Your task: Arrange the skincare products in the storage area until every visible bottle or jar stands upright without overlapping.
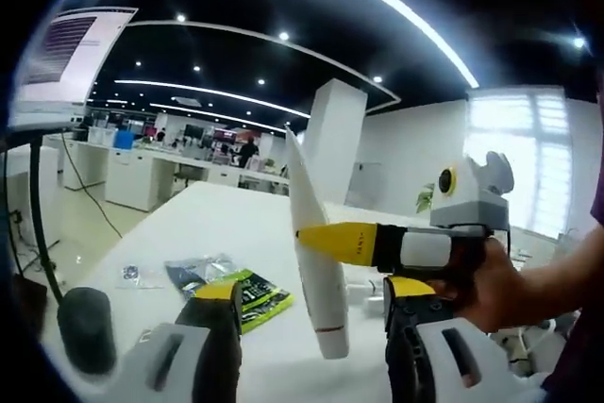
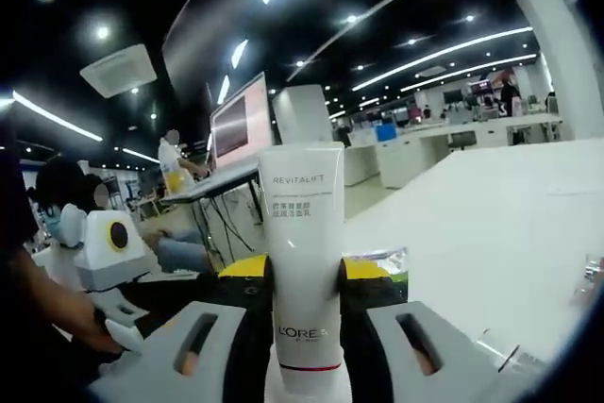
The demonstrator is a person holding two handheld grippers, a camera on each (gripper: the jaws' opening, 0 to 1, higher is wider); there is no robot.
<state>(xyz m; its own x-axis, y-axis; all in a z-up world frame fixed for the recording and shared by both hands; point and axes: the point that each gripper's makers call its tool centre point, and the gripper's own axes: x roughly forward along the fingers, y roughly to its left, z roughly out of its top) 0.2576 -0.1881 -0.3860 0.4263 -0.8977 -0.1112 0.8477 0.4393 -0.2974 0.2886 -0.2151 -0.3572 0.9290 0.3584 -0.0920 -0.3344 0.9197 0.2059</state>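
Note:
A white L'Oreal Revitalift tube (image 2: pixel 302 252) stands cap-down between my right gripper's (image 2: pixel 304 276) black, yellow-tipped jaws, which are shut on its lower half. In the left gripper view the same tube (image 1: pixel 316 271) hangs in the air above the white table (image 1: pixel 217 224), slightly tilted, crimped end up. There my right gripper (image 1: pixel 313 239) comes in from the right and clamps the tube's middle, with a person's hand (image 1: pixel 491 285) behind it. My left gripper (image 1: pixel 313 292) is open just below and in front. The tube shows between its jaws without touching them.
A green and black sachet (image 1: pixel 247 297) and a small clear packet (image 1: pixel 132 276) lie on the table. A black cylinder (image 1: pixel 85 327) stands at the near left beside a black stand pole (image 1: pixel 42 224) carrying a monitor (image 1: pixel 66 54). Another clear packet (image 2: pixel 377 260) lies behind the tube.

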